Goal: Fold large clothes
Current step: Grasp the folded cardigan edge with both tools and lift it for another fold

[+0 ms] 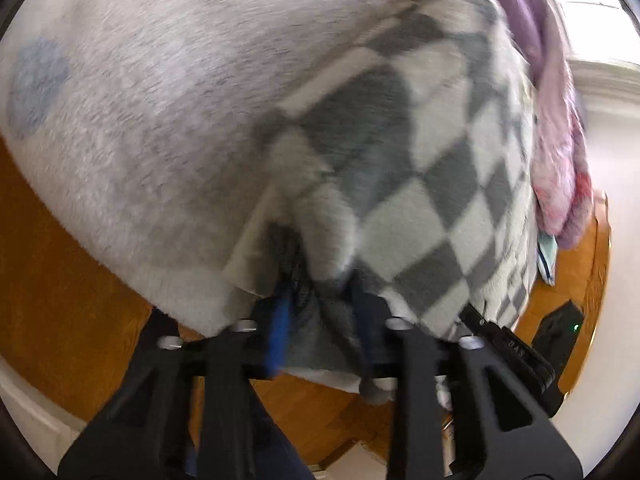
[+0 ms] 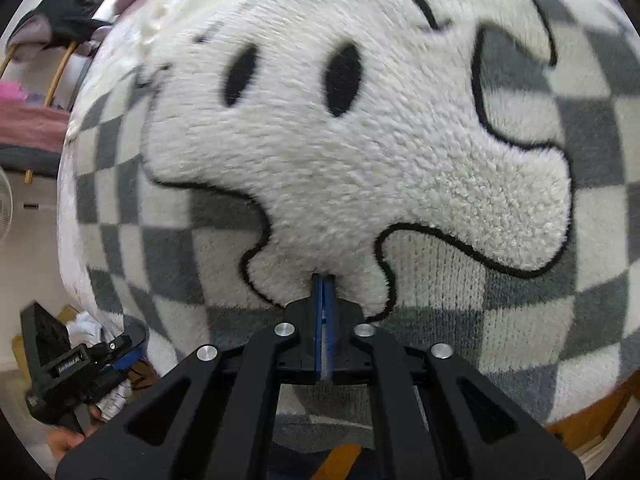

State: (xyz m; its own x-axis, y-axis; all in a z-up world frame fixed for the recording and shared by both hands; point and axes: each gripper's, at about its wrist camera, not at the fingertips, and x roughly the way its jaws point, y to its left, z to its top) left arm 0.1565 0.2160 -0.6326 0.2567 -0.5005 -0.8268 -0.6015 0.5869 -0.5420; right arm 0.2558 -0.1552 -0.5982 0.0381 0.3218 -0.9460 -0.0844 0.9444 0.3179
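left gripper (image 1: 320, 292): jaws clenched on a bunched fold of the checkered sweater (image 1: 432, 168), grey-and-white knit puckered between the blue pads (image 1: 282, 320); grip sits right at the garment's near edge.
right gripper (image 2: 322, 296): jaws pressed together, blue pads touching; cannot tell for sure whether a thin layer of pile is caught, nothing visibly between them. Tips resting at the lower lobe of the white ghost patch (image 2: 352, 152).
sweater position: spread over a wooden worktop (image 1: 60, 280), ghost side up, filling nearly all of the right wrist view; near edge hanging just past the worktop rim by the left gripper.
underlay: pale fleece blanket (image 1: 140, 100) beside and partly under the sweater, touching it along a diagonal seam.
step in hand (judgement): taking hold of the near edge for a fold; left side secured, right side likely not.
doing it well: reopen right jaws and bite through the full knit thickness, not only the fluffy patch pile; match left's hold at the same edge so the fold line stays straight.
lift: raise both ends together, keep fabric taut between them, avoid dragging the blanket along.
risk: thick pile slipping from a shallow pinch; pink-purple garments (image 1: 556, 120) at the far side catching on the folded part.
other: second gripper (image 2: 80, 364) visible low left in the right wrist view, at the sweater's edge.
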